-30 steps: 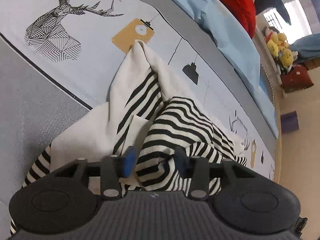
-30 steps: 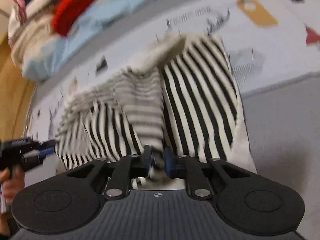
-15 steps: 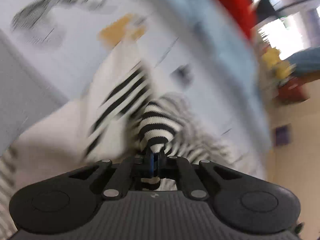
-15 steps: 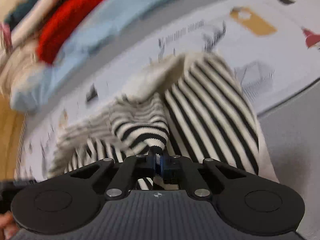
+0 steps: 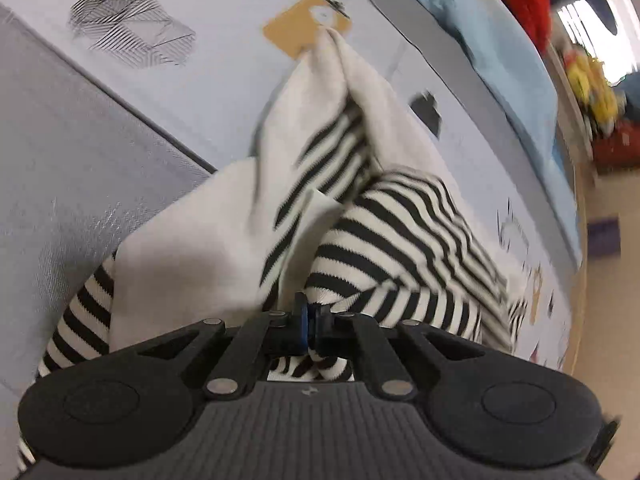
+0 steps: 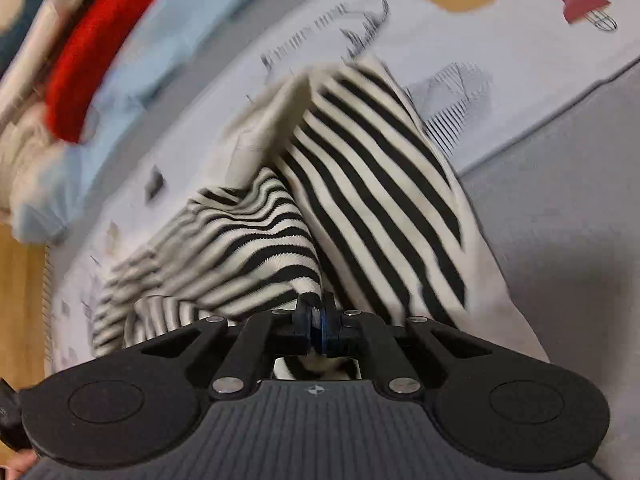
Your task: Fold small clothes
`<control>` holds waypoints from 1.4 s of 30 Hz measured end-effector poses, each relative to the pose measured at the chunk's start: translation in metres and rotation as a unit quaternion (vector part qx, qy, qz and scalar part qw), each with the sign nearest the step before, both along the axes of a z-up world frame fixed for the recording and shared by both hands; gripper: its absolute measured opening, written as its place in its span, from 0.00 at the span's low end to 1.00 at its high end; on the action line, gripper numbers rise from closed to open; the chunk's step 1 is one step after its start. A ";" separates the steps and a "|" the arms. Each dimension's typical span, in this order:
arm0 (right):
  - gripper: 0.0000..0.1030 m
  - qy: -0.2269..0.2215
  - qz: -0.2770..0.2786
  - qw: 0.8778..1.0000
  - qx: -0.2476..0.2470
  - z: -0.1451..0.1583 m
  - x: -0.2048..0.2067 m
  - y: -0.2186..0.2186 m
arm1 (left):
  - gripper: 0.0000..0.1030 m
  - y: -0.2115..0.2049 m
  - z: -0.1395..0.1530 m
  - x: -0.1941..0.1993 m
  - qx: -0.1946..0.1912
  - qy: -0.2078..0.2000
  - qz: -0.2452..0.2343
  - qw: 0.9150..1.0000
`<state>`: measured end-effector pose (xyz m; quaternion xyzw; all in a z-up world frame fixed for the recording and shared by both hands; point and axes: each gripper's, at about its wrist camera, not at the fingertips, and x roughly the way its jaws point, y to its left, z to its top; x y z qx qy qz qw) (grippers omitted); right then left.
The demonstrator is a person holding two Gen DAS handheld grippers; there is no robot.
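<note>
Both tools have closed since before, left tool and right tool each pinching the striped garment; pinched folds hidden.

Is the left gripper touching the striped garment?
Touching. The left wrist view shows the left gripper shut on a fold of the striped garment.

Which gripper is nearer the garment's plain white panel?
Left, likely. The white panel lies right beside the left gripper; a broad striped panel separates the right gripper from it.

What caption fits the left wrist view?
Left claw pinching a black-and-white striped garment on a printed bedsheet.
</note>
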<state>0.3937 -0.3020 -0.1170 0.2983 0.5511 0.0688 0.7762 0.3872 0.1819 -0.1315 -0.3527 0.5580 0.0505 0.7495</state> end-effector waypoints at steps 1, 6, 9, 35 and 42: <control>0.04 -0.004 0.001 1.000 -0.003 0.002 0.000 0.002 | 0.05 -0.004 0.003 0.002 0.010 -0.003 -0.015 1.000; 0.19 -0.037 0.003 0.998 -0.054 0.020 0.000 0.009 | 0.28 -0.008 0.015 0.006 0.046 -0.022 -0.031 0.998; 0.27 -0.078 -0.002 0.993 -0.086 0.032 -0.005 0.011 | 0.40 -0.006 0.037 -0.005 0.076 -0.088 -0.019 0.993; 0.25 -0.054 0.071 0.992 -0.086 0.019 -0.001 0.042 | 0.26 -0.034 0.048 0.000 0.116 -0.098 -0.086 0.985; 0.27 -0.101 0.112 0.988 -0.038 0.035 -0.002 0.054 | 0.26 -0.038 0.065 0.004 0.090 -0.175 -0.081 0.977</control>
